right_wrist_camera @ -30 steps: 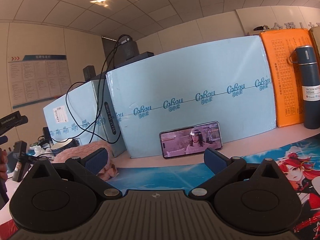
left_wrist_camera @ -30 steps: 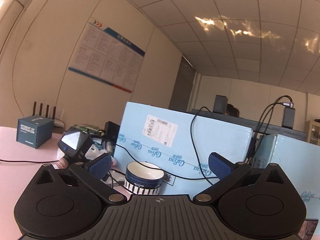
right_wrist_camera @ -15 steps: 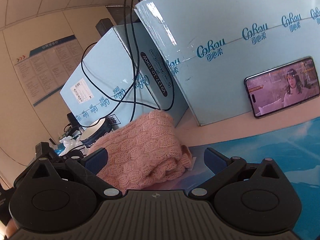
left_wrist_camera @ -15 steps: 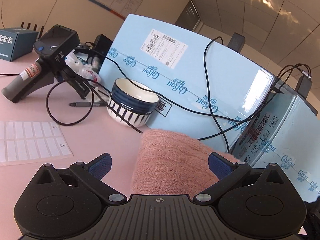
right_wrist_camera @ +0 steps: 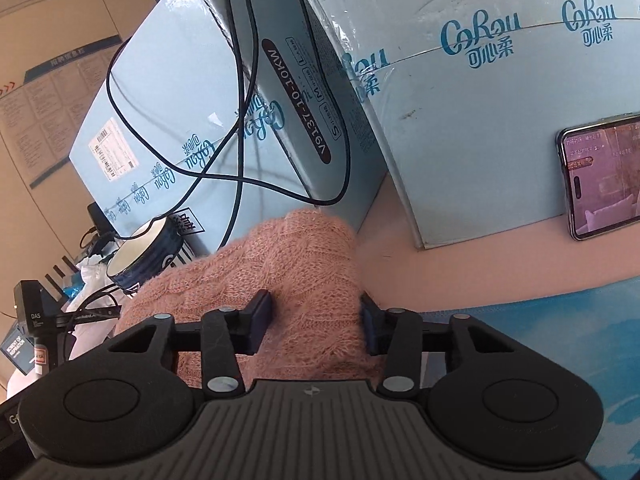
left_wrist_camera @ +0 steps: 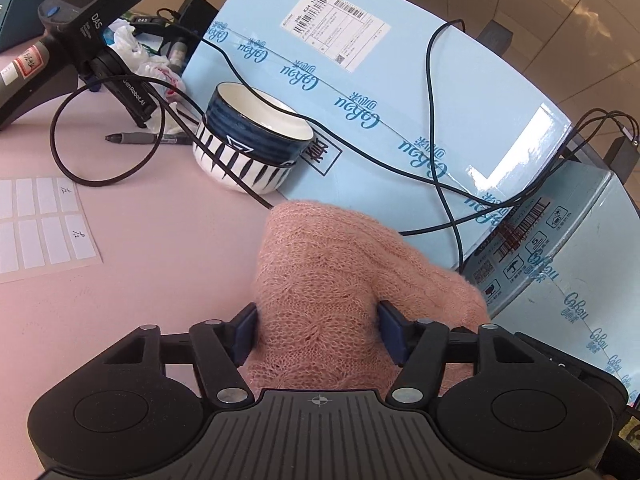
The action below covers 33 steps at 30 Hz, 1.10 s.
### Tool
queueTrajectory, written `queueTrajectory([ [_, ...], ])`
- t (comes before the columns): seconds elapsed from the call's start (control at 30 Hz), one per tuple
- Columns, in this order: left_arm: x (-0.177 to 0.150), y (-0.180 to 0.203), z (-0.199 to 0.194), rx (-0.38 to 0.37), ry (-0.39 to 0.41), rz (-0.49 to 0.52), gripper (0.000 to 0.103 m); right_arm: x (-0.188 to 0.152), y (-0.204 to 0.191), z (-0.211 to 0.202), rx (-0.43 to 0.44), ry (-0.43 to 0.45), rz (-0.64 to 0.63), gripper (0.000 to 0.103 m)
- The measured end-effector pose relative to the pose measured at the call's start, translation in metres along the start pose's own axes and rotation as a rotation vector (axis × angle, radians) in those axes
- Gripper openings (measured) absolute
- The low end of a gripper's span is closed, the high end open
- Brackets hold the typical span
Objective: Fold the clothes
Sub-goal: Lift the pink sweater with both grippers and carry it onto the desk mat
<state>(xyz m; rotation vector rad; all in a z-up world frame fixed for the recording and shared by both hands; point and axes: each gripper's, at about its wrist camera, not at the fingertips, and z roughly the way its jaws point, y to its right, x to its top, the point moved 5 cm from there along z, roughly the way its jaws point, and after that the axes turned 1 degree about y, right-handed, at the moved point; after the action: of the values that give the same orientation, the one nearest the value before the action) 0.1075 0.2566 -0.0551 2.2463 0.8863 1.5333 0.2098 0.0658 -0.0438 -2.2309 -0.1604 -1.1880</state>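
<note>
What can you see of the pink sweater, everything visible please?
The pink sweater is a fuzzy, salmon-pink cable knit, bunched in a thick rounded mound on the pink table, beside the blue cartons and the striped bowl. It looks soft and loose. No sleeves or neckline can be made out. The left gripper and right gripper each pinch a fold of it between blue pads. A black cable trails near its far edge; contact is unclear.

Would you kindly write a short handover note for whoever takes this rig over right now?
Left gripper: shut on the pink sweater, pads pressing the bunched knit.
Right gripper: shut on the same sweater, on its other end.
The sweater lies bunched on the pink table, against the blue boxes, near the striped bowl.
Done: both grips taken.
Left: lift clear, spread, fold.
</note>
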Motion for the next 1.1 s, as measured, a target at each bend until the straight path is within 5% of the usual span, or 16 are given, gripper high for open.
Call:
queueTrajectory([
  [0.17,0.003,0.008,-0.009,-0.037,0.049,0.037,0.039,0.009,-0.017,-0.022,0.068,0.051,-0.032,0.019],
  [0.4,0.012,0.014,-0.037,-0.165,0.18,0.012,0.032,0.027,-0.062,-0.067,0.256,0.159,-0.069,0.018],
  [0.53,0.013,0.015,-0.042,-0.177,0.195,0.016,0.031,0.028,-0.075,-0.084,0.284,0.197,-0.119,0.018],
  [0.67,0.012,0.008,-0.033,-0.122,0.15,-0.004,0.032,0.025,-0.051,-0.065,0.187,0.131,-0.104,0.019],
  [0.77,0.01,0.003,-0.023,-0.066,0.103,-0.004,0.032,0.018,-0.029,-0.044,0.13,0.059,-0.06,0.031],
  [0.93,0.005,-0.017,-0.004,0.01,0.016,-0.063,0.034,0.007,-0.015,-0.023,0.093,-0.002,-0.047,0.076],
  [1.1,0.002,-0.014,-0.004,0.023,0.023,-0.034,0.036,-0.004,-0.001,-0.002,0.057,-0.063,-0.034,0.088],
])
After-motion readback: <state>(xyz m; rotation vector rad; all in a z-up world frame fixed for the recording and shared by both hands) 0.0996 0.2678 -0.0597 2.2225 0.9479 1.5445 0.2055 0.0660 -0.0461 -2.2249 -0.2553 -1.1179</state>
